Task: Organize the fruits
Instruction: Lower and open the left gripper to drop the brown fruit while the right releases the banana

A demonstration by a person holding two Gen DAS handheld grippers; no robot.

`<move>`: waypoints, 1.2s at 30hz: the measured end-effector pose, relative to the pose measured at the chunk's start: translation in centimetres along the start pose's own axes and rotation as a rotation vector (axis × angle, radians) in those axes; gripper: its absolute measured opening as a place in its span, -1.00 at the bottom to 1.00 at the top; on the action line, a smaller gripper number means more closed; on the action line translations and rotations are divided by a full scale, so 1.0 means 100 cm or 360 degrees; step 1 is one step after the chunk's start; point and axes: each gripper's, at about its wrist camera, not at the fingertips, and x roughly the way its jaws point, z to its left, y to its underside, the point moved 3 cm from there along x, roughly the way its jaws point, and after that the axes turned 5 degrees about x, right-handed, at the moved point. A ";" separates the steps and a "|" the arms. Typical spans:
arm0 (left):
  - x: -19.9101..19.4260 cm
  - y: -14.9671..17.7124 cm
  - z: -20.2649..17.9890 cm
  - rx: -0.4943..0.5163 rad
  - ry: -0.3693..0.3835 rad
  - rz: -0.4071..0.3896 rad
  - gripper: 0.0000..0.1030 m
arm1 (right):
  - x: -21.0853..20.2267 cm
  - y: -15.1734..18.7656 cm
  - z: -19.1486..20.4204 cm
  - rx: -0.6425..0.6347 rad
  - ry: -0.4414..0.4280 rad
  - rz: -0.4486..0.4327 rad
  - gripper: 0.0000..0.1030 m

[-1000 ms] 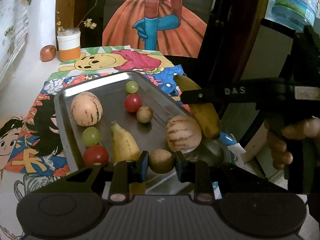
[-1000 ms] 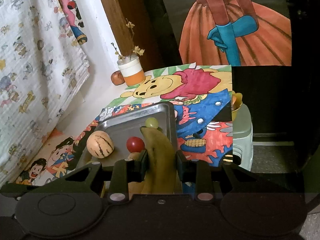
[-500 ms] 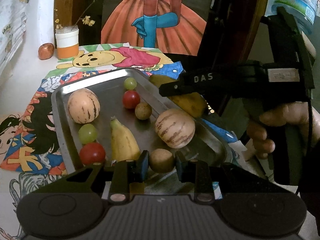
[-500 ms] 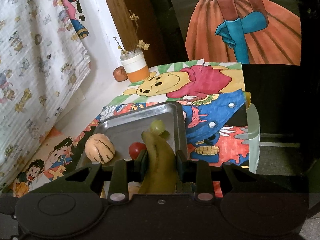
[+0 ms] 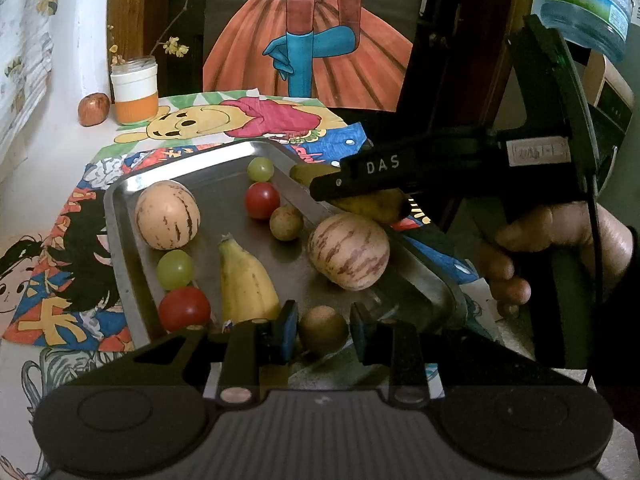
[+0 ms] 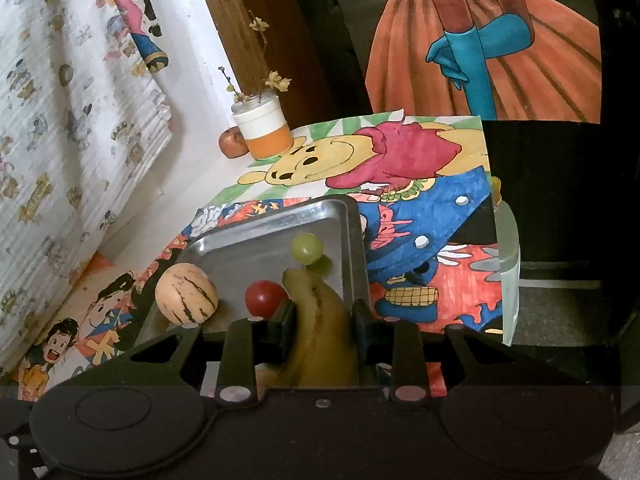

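We read "DAS" on the right gripper (image 5: 320, 188), jaws gripping a banana (image 6: 320, 320); left gripper (image 5: 323, 330) jaws pinch a small brown fruit (image 5: 323, 330).

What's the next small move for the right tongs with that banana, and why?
Probably lower the right tongs a little more and set the banana on the bare tray floor between the grape and tomato. The pads are clamped on the banana, its tip hangs over the tray, and the other banana already lies there.
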 end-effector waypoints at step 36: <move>-0.002 0.000 -0.004 -0.0008 0.0009 -0.0002 -0.14 | -0.006 0.012 0.011 -0.0113 0.0008 -0.0038 0.05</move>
